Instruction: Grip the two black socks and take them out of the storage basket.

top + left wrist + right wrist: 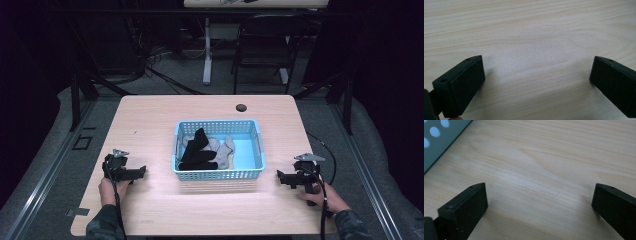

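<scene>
Socks lie in one blue basket [218, 127] in the middle of one wood table [150, 120]. I count two kinds: black socks [197, 150] on the left side of the basket and grey socks [225, 150] next to them. The black ones lie partly on top of the grey ones. How many socks are in the heap is hard to tell, since they are piled up. The right part of the basket floor is bare.

Two grippers rest low over the table, one on each side of the basket. The left gripper [140, 171] is well to the left of the basket and points at it. Its two jaws stand wide apart, with just bare wood between them. The right gripper [281, 176] is near the basket's right side and also points at it. Its two jaws stand wide apart too, with nothing between them. In the right gripper view, one corner of the basket shows at the top left.

One small dark round hole [241, 107] sits near the far edge of the table. One black chair [265, 40] stands on the floor behind the table.
</scene>
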Available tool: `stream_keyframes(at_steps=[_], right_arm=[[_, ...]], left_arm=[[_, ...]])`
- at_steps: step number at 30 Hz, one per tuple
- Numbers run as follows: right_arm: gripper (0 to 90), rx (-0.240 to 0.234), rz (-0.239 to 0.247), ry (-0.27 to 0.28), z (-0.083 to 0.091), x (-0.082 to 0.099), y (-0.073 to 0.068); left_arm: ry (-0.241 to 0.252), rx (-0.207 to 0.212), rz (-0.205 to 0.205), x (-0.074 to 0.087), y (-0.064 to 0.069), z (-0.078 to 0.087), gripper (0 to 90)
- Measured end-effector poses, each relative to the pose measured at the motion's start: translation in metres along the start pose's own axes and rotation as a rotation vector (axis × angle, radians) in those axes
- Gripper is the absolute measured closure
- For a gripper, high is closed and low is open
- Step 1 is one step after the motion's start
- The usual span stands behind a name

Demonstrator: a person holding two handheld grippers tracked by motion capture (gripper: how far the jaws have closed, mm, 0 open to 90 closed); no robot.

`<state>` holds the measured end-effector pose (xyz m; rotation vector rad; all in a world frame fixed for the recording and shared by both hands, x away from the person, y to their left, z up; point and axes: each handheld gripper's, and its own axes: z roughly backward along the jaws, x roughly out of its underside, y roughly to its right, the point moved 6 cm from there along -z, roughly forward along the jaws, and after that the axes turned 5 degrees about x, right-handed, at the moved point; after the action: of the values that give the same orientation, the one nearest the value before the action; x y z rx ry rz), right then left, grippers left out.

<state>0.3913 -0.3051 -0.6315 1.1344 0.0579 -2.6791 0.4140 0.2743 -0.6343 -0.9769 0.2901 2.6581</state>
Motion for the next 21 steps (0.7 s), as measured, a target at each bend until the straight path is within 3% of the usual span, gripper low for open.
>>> stream_keyframes(at_steps=[21], right_arm=[[0.0, 0.000, 0.000, -0.001, 0.0001, 0.0000, 0.0000]], left_arm=[[0.002, -0.005, 0.001, 0.0003, 0.0002, 0.0003, 0.1]])
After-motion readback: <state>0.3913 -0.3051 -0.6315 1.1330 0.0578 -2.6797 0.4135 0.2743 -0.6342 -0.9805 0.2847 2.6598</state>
